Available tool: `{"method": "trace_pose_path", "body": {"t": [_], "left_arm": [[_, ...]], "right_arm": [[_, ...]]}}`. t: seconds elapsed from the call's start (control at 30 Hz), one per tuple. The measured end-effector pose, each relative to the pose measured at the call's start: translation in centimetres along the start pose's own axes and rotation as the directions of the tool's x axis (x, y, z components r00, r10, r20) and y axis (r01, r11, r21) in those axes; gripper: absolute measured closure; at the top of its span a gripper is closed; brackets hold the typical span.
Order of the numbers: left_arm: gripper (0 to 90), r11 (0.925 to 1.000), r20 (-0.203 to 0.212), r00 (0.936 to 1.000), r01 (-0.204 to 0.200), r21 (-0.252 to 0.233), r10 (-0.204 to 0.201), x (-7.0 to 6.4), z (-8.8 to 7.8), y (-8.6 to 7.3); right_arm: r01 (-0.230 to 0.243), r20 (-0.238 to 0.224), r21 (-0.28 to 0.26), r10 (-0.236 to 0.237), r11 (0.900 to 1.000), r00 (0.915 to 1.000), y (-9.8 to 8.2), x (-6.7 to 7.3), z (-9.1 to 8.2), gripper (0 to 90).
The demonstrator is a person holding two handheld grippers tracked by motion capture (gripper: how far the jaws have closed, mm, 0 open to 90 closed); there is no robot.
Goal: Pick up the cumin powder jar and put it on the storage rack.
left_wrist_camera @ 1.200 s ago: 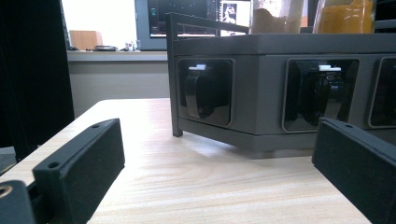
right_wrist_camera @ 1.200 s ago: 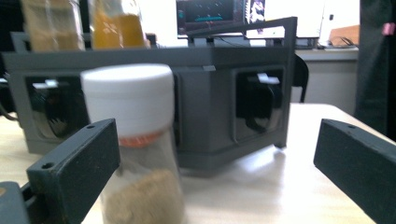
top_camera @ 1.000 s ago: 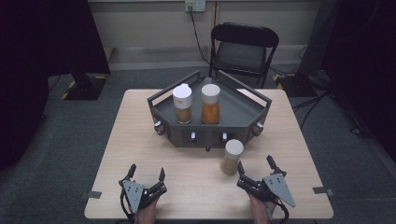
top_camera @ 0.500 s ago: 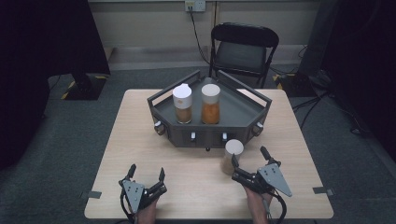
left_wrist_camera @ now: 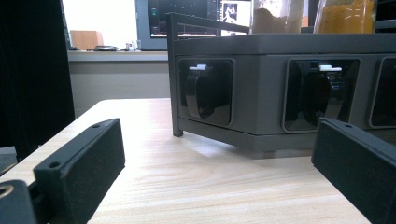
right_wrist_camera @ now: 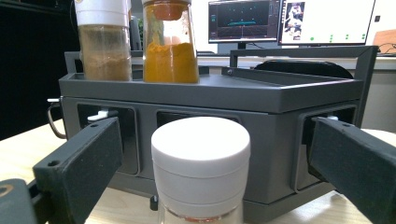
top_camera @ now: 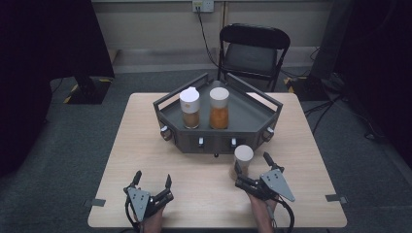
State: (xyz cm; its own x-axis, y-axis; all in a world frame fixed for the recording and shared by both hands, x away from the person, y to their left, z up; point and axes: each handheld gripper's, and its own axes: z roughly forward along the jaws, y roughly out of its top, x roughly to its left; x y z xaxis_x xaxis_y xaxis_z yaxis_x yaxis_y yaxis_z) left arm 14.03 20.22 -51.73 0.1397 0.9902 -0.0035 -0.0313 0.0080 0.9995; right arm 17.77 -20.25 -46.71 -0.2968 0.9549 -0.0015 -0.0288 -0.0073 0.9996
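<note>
A: Leftmost, the left gripper (top_camera: 151,187) rests near the table's (top_camera: 145,145) front edge, jaws apart and empty, aimed at the front panel of the dark grey rack (left_wrist_camera: 280,88).

B: And to its right?

A: On the rack's tray (top_camera: 252,114) stand a brown-spice jar (top_camera: 190,108) and an orange-spice jar (top_camera: 219,108), touching or nearly so. Further right, a white-capped jar (top_camera: 243,160) stands upright on the table just in front of the rack. The right gripper (top_camera: 252,170) has its jaws spread on either side of this jar, not yet touching it.

B: How should the grasp be made?

A: In the right gripper view the cap (right_wrist_camera: 201,149) sits between the jaws, slightly left of centre. Judged from that, the gripper should shift a little so both pads meet the jar together, and drop to grip the glass body below the cap, not the lid. Closing squarely should keep the jar from tipping against the rack behind it.
</note>
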Motion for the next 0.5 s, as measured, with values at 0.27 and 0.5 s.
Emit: {"method": "trace_pose_path", "body": {"t": [0.27,0.5], "left_arm": [[2.2,1.0,0.0,1.0,0.0,0.0,0.0,0.0,0.0,0.0],[2.1,1.0,0.0,1.0,0.0,0.0,0.0,0.0,0.0,0.0]], "right_arm": [[0.001,0.007,0.017,-0.001,1.0,1.0,-0.1,0.4,0.8,4.2],[0.006,0.004,0.042,-0.006,0.999,1.0,-0.1,0.4,1.4,6.2]]}}
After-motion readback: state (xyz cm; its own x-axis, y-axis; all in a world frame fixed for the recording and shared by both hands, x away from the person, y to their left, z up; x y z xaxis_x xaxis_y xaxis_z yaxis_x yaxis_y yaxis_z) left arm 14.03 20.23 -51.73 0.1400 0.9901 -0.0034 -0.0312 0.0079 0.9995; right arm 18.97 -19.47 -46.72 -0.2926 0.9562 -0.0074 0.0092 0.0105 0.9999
